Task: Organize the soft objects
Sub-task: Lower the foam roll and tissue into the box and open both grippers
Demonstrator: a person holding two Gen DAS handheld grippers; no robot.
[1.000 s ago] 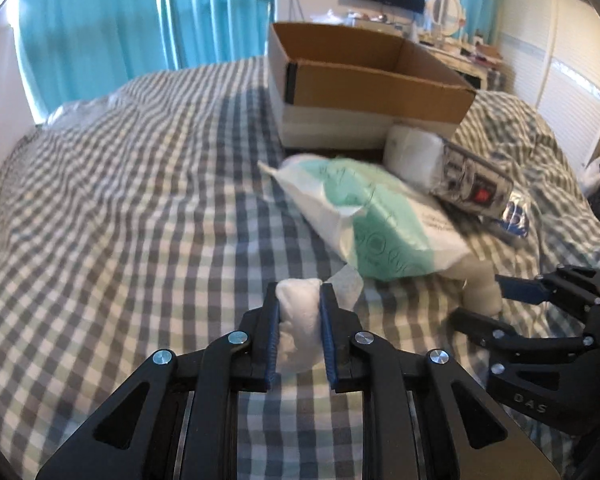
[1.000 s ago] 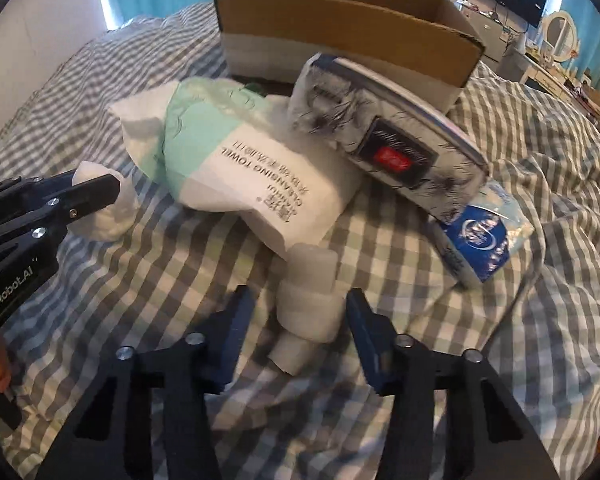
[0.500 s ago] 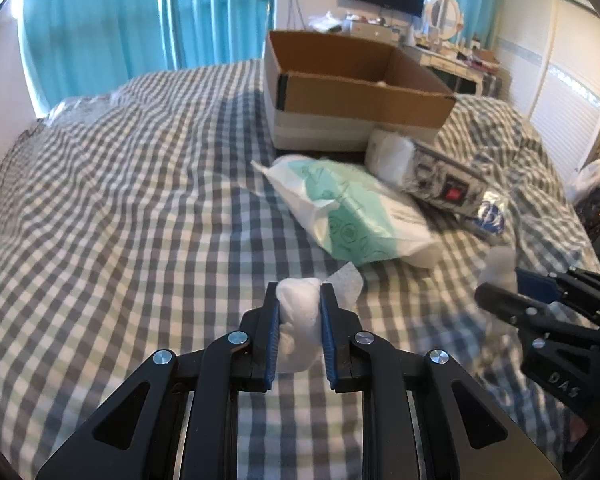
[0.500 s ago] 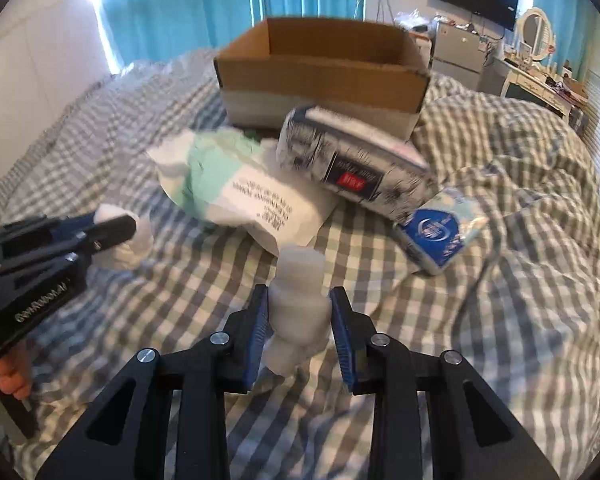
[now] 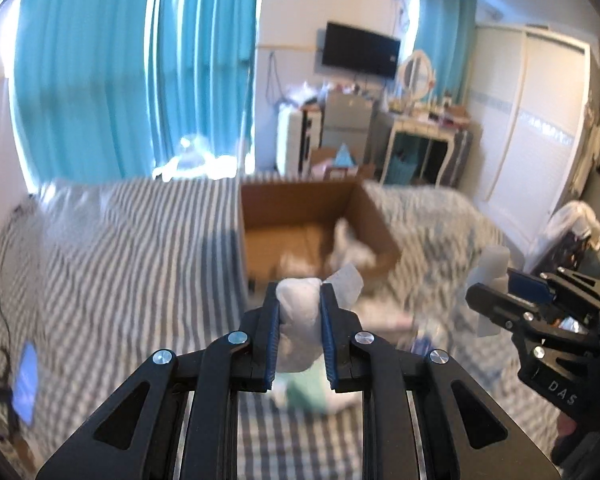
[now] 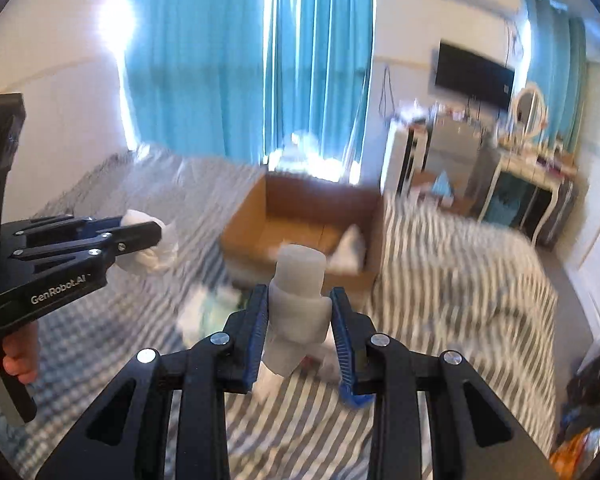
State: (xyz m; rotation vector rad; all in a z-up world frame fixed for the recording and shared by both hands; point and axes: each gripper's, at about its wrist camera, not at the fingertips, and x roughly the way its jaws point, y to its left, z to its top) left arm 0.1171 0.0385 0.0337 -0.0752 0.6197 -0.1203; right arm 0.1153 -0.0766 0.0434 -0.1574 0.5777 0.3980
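The left gripper [image 5: 299, 312] holds a soft white wad [image 5: 298, 316] between its two blue-padded fingers [image 5: 271, 336], which are drawn in narrow against its sides; the wad fills the gap from the fingertips back toward the hinge, its rounded top poking just above the tips and a thin flap of white wrapping sticking out past the right finger. The right gripper [image 6: 300, 320] is closed in the same way on a white roll [image 6: 298, 304], which stands nearly upright between the fingers [image 6: 342, 340], its flat round top rising clear above the tips and its lower end hanging down below them. Both grippers are lifted above the checked bed [image 5: 120, 260], apart from each other; in the left wrist view the right gripper [image 5: 496, 300] shows at the right edge with the roll [image 5: 494, 264] in its tips, and in the right wrist view the left gripper [image 6: 140, 236] shows at the left edge with the wad [image 6: 152, 248] in its tips. Ahead of both lies an open cardboard box [image 5: 312, 232] on the bed, with something white already in its far right corner, too blurred to name. More packets lie on the bed below the fingers, blurred. Blue curtains [image 5: 140, 68] hang behind the bed.
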